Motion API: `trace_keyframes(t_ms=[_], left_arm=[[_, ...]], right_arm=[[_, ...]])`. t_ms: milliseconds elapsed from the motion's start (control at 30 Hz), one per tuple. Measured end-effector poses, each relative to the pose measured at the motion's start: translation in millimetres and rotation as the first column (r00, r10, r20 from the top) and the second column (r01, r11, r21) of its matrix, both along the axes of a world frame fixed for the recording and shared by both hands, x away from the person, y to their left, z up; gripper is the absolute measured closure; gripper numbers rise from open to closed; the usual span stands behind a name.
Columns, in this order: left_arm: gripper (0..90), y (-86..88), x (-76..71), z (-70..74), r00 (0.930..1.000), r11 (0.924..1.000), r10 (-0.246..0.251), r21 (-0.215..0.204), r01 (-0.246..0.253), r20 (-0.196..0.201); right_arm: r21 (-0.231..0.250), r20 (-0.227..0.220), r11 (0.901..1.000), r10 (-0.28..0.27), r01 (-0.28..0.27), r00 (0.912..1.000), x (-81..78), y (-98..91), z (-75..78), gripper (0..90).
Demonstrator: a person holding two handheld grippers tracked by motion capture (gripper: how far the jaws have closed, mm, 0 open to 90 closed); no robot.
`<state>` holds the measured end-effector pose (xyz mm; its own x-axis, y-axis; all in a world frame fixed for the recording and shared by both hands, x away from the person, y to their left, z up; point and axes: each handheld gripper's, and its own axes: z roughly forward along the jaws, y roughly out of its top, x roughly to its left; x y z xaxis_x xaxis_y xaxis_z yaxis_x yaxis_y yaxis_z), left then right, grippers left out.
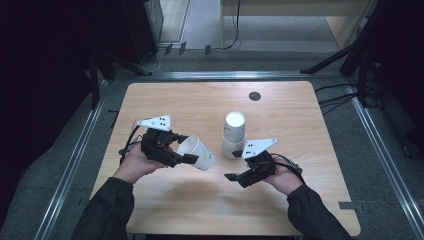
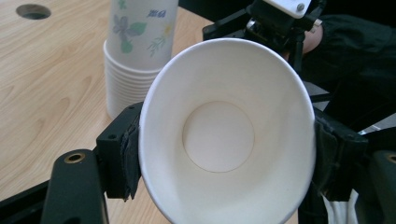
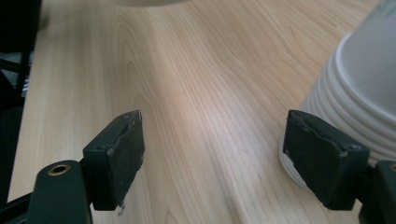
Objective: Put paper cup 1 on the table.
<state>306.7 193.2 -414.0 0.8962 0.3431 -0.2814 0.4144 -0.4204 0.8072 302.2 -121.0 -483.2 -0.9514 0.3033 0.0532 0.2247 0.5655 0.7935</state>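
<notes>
**Paper cup off the stack, not yet put down**

The paper cup (image 2: 224,140) is squeezed between the left gripper (image 1: 172,150) fingers (image 2: 122,158), held sideways above the counter (image 1: 200,100). The cup stack (image 1: 234,135) stands nearby. The right gripper (image 1: 240,175) fingers (image 3: 116,154) are wide apart, holding nothing, perhaps just touching the stack. Setting the cup down is left.

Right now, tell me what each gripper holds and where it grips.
The left gripper holds a single paper cup on its side, pads pinching the wall just behind the rim. The right gripper is open beside the cup stack, holding nothing.
</notes>
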Motion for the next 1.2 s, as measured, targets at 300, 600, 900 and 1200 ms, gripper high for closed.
trace_keyframes(t_ms=[300,600,900,1200], left_arm=[[24.8,13.2,7.3,-7.3,0.9994,0.9971,0.034,0.068,-0.034,0.005],[24.7,31.0,17.6,-14.2,0.9944,0.9845,0.106,0.141,-0.104,-0.003],[24.7,50.0,27.4,-18.2,0.9809,0.9599,0.195,0.207,-0.189,-0.005],[24.7,68.4,34.0,-16.2,0.9591,0.9249,0.283,0.264,-0.273,0.002]], right_arm=[[-0.041,0.003,0.9982,-0.043,0.043,0.9991,0.5,-4.7,-1.5,21.3],[-0.014,-0.028,0.9985,-0.053,0.053,0.9982,3.6,-8.2,-3.0,21.3],[-0.025,-0.036,0.9983,-0.054,0.053,0.9979,4.2,-7.2,-4.9,21.3],[0.000,-0.046,0.9990,-0.044,0.044,0.9980,2.3,-6.1,-2.5,21.3]])
